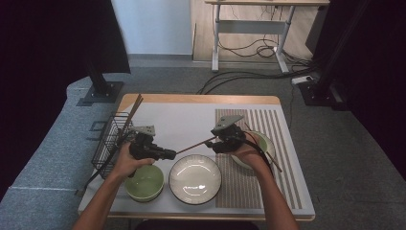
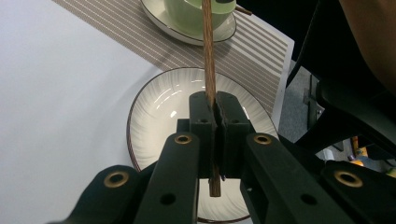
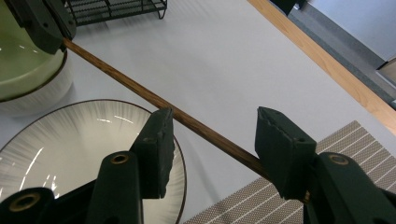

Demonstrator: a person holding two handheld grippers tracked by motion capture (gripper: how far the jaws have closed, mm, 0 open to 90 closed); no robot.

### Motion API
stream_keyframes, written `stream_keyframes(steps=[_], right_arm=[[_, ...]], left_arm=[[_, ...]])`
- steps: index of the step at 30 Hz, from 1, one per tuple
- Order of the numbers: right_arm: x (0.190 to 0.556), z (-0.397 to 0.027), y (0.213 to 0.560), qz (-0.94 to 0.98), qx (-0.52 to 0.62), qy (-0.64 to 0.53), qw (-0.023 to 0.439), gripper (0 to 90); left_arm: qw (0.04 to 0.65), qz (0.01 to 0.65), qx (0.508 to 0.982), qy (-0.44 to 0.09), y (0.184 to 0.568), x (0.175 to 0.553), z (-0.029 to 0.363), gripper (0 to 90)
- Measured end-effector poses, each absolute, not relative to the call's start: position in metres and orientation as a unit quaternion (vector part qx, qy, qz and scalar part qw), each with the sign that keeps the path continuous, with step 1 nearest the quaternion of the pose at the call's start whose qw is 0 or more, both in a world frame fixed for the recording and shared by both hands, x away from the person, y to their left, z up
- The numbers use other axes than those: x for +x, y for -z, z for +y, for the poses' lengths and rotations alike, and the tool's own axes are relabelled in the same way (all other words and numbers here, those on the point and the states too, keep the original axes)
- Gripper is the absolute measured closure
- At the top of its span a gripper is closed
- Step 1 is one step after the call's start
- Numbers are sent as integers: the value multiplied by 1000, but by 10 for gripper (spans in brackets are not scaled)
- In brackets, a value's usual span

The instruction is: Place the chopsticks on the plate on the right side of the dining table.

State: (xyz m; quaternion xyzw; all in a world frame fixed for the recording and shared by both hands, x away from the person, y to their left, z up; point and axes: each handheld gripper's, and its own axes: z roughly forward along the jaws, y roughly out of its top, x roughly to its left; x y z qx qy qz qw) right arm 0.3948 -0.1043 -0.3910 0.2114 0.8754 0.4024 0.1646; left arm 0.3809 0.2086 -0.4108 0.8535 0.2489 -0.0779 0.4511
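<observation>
**A single wooden chopstick held in the air between two hand-held grippers**

A person works at a bench (image 1: 201, 99) covered with a white sheet, a gripper in each hand. The thing in hand is one chopstick (image 1: 195, 145): a long, thin, straight stick of brown wood with a fine lengthwise grain, roughly square at its cut end. It hangs in the air above the bench, running from the left gripper (image 1: 168, 154) up and across to the right gripper (image 1: 214, 142).

The left gripper's fingers (image 2: 204, 122) are pressed fully together on the chopstick near one end. In the left gripper view a short stub of wood pokes out below the fingers, and the rest runs straight ahead over a white plate (image 2: 154, 109).

The right gripper's fingers (image 3: 159, 142) stand partly apart. In the right gripper view the chopstick passes slantwise between them. It lies at the tip of one finger and disappears behind the other; I cannot tell whether either finger touches it, and they do not press on it.

Below the chopstick, the white plate with a dark rim sits near the front of the bench. A green bowl (image 1: 144, 182) stands just to its left. A second green bowl (image 1: 261, 143) stands on a saucer on a striped placemat (image 1: 268, 125) at the right. A black wire basket (image 1: 109, 139) at the bench's left edge holds more chopsticks (image 1: 134, 108).
</observation>
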Motion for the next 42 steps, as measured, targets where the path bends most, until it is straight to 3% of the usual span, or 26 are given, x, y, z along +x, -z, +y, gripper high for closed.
stream_keyframes(steps=[16,26,34,38,42], right_arm=[[389,-100,399,896,166,-368,184,493],[384,-97,405,912,125,-331,209,675],[378,-93,411,922,81,-312,214,761],[376,-92,414,927,65,-307,205,805],[374,-90,415,928,60,-316,187,850]], left_arm=[[472,257,836,106,409,387,213,867],[484,261,828,113,407,389,216,867],[504,265,814,116,406,394,220,863],[521,286,800,81,403,397,222,825],[524,316,790,38,399,398,226,704]])
